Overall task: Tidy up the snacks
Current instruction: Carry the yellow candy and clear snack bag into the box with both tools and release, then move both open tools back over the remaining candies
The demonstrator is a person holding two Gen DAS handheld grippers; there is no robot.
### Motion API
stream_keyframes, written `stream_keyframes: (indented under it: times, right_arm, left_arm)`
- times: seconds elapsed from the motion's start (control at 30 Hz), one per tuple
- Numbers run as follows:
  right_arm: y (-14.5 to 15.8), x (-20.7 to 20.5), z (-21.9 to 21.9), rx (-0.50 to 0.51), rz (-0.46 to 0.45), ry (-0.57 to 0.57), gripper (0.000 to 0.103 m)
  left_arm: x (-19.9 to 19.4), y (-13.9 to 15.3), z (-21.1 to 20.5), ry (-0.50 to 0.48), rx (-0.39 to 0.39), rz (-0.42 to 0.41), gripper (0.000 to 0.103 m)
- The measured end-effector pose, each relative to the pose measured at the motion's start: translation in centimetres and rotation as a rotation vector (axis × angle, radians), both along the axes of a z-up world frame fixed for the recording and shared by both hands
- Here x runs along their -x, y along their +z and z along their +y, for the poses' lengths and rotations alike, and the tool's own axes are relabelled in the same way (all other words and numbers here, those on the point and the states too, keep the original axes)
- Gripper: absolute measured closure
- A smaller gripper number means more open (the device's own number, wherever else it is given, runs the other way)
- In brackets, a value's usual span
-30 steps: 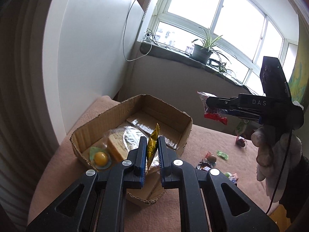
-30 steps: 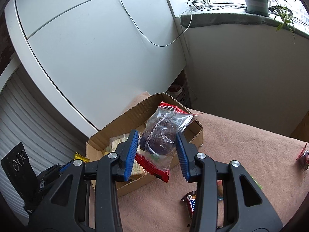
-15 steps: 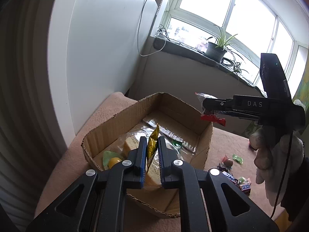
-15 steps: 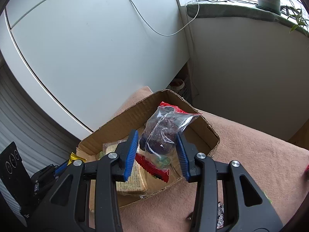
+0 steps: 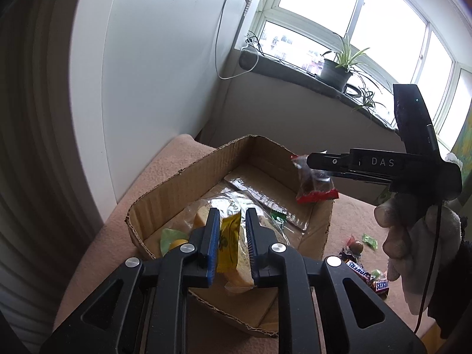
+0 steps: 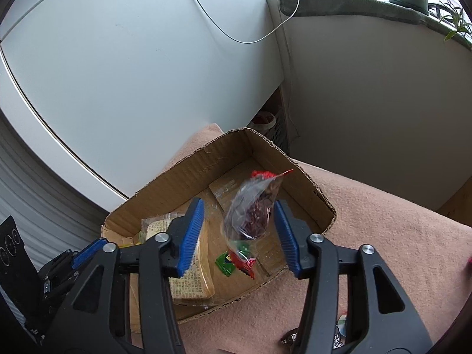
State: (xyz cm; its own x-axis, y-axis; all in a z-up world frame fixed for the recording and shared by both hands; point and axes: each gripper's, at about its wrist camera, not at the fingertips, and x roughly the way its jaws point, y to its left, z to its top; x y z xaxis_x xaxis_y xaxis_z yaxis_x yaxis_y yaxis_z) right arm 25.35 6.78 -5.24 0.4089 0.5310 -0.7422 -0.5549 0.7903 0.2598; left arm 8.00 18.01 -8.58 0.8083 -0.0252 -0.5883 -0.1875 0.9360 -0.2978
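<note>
Both grippers hang over the box (image 6: 206,159), each with a snack between its jaws.

Left gripper (image 5: 231,244): jaws narrow and just opening. The yellow packet (image 5: 227,243) stands between them, long axis upright. A thin gap shows on its right side; on the left it sits close against the pad, contact uncertain. Judged released or nearly so. Directly under it lies the wrapped cracker block (image 5: 244,265), at the near end of the box floor. Just left of that, a green-and-yellow sweet (image 5: 171,240).

Right gripper (image 6: 239,233): jaws wide and just opening, clear daylight on both sides of the clear bag (image 6: 250,215). The bag has dark contents and red ends, and it is blurred; it hangs free between the pads, long axis running away from the gripper and slightly tilted. Below it sit a bare stretch of cardboard and a small green candy (image 6: 225,261). Cracker block to its left, not underneath.

Key relation: each snack sits straight below and ahead of its own gripper, inside the box walls, so both should land inside. The left gripper is at the near end, the right further in.

Beyond the box: loose candies (image 5: 362,271) remain on the pink cloth (image 6: 398,250), on the right-hand side, nearer the gloved right hand (image 5: 419,236). Judgement: those come next, and the right gripper has the shorter reach.
</note>
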Motion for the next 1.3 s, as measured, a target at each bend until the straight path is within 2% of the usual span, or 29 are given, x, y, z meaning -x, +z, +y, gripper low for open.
stream_keyframes:
  times: [0.07, 0.1, 0.47, 0.77, 1.0, 1.3]
  right_arm:
    - [0.5, 0.2, -0.5, -0.016, -0.020, -0.008, 0.024]
    - [0.7, 0.3, -0.7, -0.022, -0.024, -0.011, 0.024]
    - [3.2, 2.5, -5.5, -0.055, -0.068, -0.048, 0.024]
    - [4.4, 5.7, -15.5, -0.116, -0.096, -0.162, 0.024]
    - [3.4, 7.8, -22.2, -0.110, -0.085, -0.242, 0.024]
    - [-0.2, 10.7, -24.8, -0.005, -0.073, -0.198, 0.024]
  left_arm:
    - [0.1, 0.1, -0.1, 0.003, -0.006, -0.004, 0.054]
    - [0.2, 0.2, -0.2, 0.007, -0.008, -0.008, 0.053]
    - [1.4, 1.3, -0.9, 0.000, -0.009, -0.039, 0.053]
    - [1.7, 2.4, -4.0, -0.075, -0.016, -0.065, 0.053]
    - [1.0, 2.2, -8.2, -0.174, -0.012, -0.049, 0.053]
    - [0.4, 1.1, -13.4, -0.274, -0.014, -0.004, 0.053]
